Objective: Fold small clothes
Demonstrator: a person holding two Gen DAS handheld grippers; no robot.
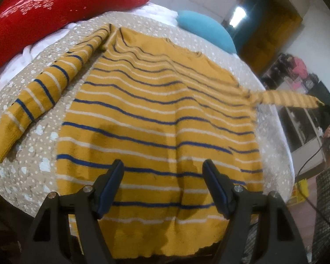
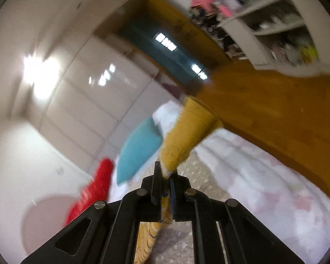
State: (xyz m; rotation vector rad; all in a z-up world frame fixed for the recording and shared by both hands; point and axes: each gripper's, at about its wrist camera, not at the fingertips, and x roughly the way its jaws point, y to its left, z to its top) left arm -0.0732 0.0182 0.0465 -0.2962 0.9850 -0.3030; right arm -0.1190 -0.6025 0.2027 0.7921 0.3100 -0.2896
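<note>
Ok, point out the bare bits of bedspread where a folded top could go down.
Free patches: the dotted bedspread left of the striped sweater, below its flat left sleeve; a narrower strip beyond the collar, before the blue cushion. Crowded: the middle, covered by the sweater, and the far left under the red pillow. The right gripper holds the other sleeve lifted.

The sweater [image 1: 156, 118] is a thick, matt knit with a fuzzy nap, mustard with blue and white stripes. Under it the bedspread [image 1: 44, 154] looks like quilted cloth, puckered and dull. At eleven o'clock the red cushion [image 1: 44, 15] is soft matt fabric; at one o'clock the blue pillow [image 1: 206, 30] seems smooth cloth, though blurred. The left gripper [image 1: 162, 176] is matt black plastic with bright metal screw heads. Glossy white cupboard fronts [image 2: 94, 101] reflect light; the wooden door [image 2: 264, 110] has a satin sheen.
</note>
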